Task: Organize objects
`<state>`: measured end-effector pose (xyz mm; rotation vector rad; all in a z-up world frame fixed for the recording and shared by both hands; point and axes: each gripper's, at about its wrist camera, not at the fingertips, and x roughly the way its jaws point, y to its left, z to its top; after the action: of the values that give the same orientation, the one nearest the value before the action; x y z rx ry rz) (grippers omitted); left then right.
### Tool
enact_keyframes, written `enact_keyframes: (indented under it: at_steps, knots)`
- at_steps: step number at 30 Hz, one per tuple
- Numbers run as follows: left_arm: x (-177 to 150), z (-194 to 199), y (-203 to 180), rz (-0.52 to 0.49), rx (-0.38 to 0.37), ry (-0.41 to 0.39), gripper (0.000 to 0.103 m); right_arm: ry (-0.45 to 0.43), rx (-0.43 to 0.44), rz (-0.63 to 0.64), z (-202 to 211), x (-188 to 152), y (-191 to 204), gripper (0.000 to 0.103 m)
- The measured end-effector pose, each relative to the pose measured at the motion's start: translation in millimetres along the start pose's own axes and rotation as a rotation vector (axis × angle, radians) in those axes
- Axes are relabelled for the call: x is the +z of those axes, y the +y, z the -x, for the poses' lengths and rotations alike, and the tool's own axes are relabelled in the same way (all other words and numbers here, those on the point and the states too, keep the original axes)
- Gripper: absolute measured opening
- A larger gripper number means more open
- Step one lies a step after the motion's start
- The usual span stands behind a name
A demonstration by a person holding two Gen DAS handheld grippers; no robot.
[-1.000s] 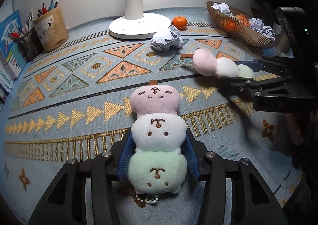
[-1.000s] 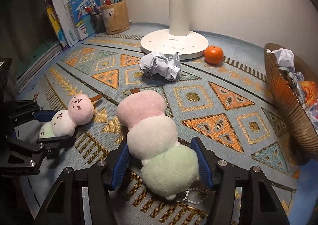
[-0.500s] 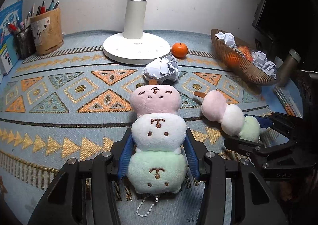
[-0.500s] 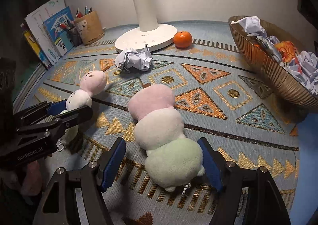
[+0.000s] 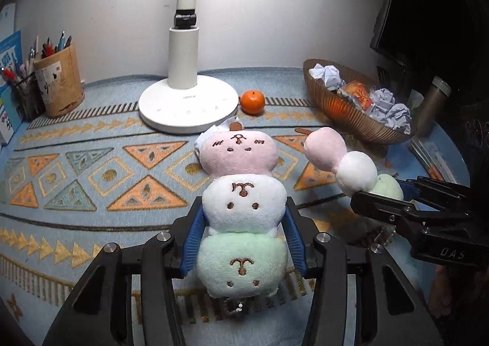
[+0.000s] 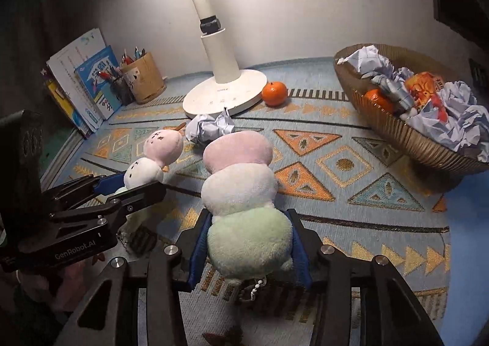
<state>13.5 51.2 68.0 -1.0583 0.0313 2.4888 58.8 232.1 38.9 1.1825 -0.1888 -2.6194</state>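
Evidently a carrying step is in hand: one three-ball plush skewer [image 5: 241, 220] is clamped at its white and green balls by the left gripper [image 5: 241, 242], and a second plush skewer [image 6: 244, 202] (seen from its back) has just been closed on by the right gripper [image 6: 247, 242], pads pressing its green ball. Both plushes are held clear of the patterned mat [image 5: 91, 168]. A shared resting spot is called for next. The crumpled paper [image 6: 211, 129], tangerine [image 6: 274, 93] and lamp base [image 6: 224, 95] crowd the way ahead; the basket [image 6: 412, 138] is already heaped.
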Motion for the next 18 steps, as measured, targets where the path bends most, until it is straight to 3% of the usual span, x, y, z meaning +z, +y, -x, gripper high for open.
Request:
enact_keyframes:
  at_steps: [4, 8, 14, 18]
  knots:
    - [50.6, 3.7, -33.3, -0.056, -0.067, -0.083, 0.046, -0.147, -0.022, -0.061, 50.3, 30.5, -25.0, 0.046]
    - [93.4, -17.1, -67.4, -0.099, -0.107, -0.124, 0.046, -0.251, -0.139, -0.162, 78.7, 61.2, -70.4, 0.046]
    - [134.0, -76.8, -113.0, -0.116, -0.184, -0.1, 0.046, -0.229, -0.273, -0.327, 61.1, 96.7, -146.1, 0.046]
    - [150.1, -114.8, -133.5, -0.125, -0.212, -0.073, 0.046, -0.18, -0.301, -0.391, 35.1, 115.1, -183.4, 0.046]
